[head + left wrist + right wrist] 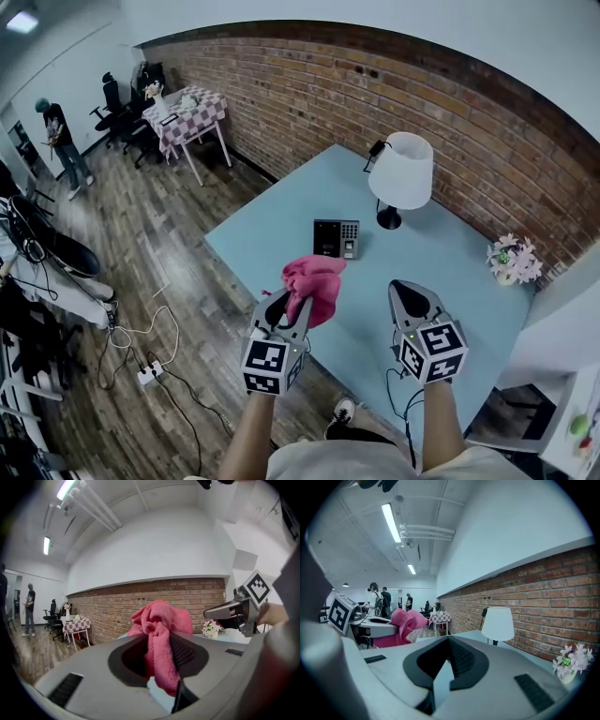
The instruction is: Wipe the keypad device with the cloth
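Observation:
The keypad device (336,238), a small black and grey box, stands near the middle of the light blue table (281,225). My left gripper (289,302) is shut on the pink cloth (315,281), held above the table's near edge, just short of the device. In the left gripper view the cloth (161,620) bulges out from between the jaws and hides the device. My right gripper (406,287) hovers to the right of the cloth, shut with nothing in it. The right gripper view shows the jaw tips (450,641) together and the cloth (405,625) at left.
A white table lamp (401,173) stands behind the device by the brick wall. A small pot of flowers (513,258) sits at the table's right end. A checkered table (192,112), chairs and a person (58,131) are far left. Cables (141,352) lie on the floor.

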`<state>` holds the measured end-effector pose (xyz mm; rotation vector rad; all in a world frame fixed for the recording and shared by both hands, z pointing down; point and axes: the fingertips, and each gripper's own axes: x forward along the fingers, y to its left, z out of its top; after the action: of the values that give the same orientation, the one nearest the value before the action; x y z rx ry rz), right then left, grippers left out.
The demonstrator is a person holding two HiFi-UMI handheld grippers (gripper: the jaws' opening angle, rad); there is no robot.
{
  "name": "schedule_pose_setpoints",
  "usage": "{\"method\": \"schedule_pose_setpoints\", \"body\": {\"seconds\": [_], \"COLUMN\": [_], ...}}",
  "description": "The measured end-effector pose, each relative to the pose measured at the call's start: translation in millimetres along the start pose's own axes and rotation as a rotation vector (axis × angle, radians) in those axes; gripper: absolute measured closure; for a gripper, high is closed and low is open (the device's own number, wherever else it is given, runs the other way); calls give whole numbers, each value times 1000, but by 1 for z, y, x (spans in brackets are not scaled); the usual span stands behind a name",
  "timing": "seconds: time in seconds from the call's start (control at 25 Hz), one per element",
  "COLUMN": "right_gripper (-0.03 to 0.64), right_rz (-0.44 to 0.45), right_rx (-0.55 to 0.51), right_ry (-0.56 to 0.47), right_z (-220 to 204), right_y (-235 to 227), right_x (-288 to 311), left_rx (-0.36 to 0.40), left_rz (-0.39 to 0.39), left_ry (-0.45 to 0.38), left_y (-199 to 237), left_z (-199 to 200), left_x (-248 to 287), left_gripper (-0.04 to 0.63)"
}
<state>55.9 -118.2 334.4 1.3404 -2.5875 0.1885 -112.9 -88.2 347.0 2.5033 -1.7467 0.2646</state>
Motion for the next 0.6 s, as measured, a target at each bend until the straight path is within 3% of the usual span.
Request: {"method": "schedule_pose_setpoints", "body": {"seconds": [0.6], "right_gripper": [601], "right_rz": [28], "right_rx": [-91], "right_ry": [-69], "right_z": [25], "right_y": [111], "right_x": [-90], "left_rx": [26], "left_rz": [5], "left_ry": [-69], "left_y": [-12], "left_z": [14], "left_x": [-130], "left_gripper": [449]}}
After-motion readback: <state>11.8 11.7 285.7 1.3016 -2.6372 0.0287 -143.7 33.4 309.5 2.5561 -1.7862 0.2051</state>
